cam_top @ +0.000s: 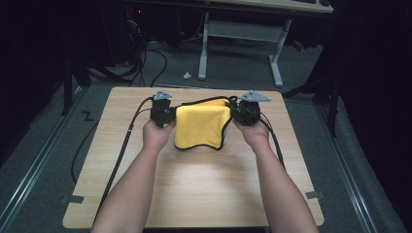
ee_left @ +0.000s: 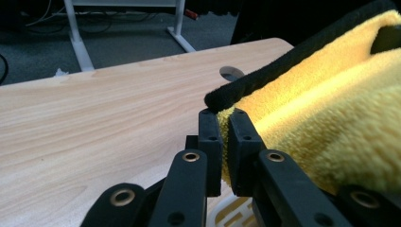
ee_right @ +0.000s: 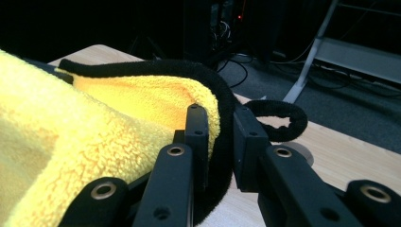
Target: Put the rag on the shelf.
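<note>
A person stands at the near edge of a light wooden table (cam_top: 194, 189), both forearms reaching in over it, each hand wrapped around a black gripper. Between the two hangs a yellow cloth (cam_top: 201, 125) with a black hem, held up off the table toward its far half, about midway between left and right.

The left gripper (cam_top: 171, 115) has its jaws closed on the cloth's left edge. In the left gripper view the two black jaws stand almost together with a thin fold of yellow pile pinched between them, and the black hem (ee_left: 265, 75) runs away from just above the jaw tips toward the upper right. The cloth (ee_left: 331, 127) spreads off to the right there, fluffy and brightly lit.

The right gripper (cam_top: 235, 112) is clamped on the cloth's right edge. In the right gripper view the thick black hem (ee_right: 222, 142) passes down between the jaws, with the yellow pile (ee_right: 94, 132) bunched against the left jaw and falling away to the left. Just past the jaw tips a small black loop (ee_right: 279, 120) of the hem's cord sticks out over the table.

From above, the cloth sags a little in the middle, its lower edge curving near the person's hands, and a cable (cam_top: 121, 150) trails from the left gripper back along the table's left side. Beyond the table, a white-framed desk (cam_top: 243, 43) stands on the grey floor.
</note>
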A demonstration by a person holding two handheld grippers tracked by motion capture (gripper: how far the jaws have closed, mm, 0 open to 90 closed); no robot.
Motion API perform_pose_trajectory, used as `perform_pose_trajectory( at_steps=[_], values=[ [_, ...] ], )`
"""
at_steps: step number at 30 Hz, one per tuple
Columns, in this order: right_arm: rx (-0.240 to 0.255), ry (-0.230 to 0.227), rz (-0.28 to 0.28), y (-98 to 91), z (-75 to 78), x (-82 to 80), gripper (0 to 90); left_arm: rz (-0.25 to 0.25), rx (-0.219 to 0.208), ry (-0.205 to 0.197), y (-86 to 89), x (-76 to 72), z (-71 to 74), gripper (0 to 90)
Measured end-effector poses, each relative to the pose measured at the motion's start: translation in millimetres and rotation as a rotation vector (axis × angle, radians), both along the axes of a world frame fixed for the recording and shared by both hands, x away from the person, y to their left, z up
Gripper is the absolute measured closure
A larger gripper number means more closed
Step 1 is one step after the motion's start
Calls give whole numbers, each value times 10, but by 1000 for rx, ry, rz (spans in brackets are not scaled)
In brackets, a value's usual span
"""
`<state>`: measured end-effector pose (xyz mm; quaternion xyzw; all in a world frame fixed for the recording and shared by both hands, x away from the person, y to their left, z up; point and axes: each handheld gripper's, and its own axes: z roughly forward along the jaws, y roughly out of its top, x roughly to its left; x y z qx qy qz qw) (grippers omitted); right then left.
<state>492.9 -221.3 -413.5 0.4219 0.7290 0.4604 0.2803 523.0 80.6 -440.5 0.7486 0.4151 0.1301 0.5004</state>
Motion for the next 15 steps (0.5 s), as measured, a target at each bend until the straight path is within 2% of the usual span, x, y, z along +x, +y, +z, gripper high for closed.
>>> perform_pose_trajectory(
  at_steps=[6,15],
  values=[
    [28,16,-6,-18,-36,0,795,2,-15,9,6,-17,-37,854],
    [31,49,-7,-29,-161,17,792,-4,-1,29,2,-35,-128,855]
  ],
)
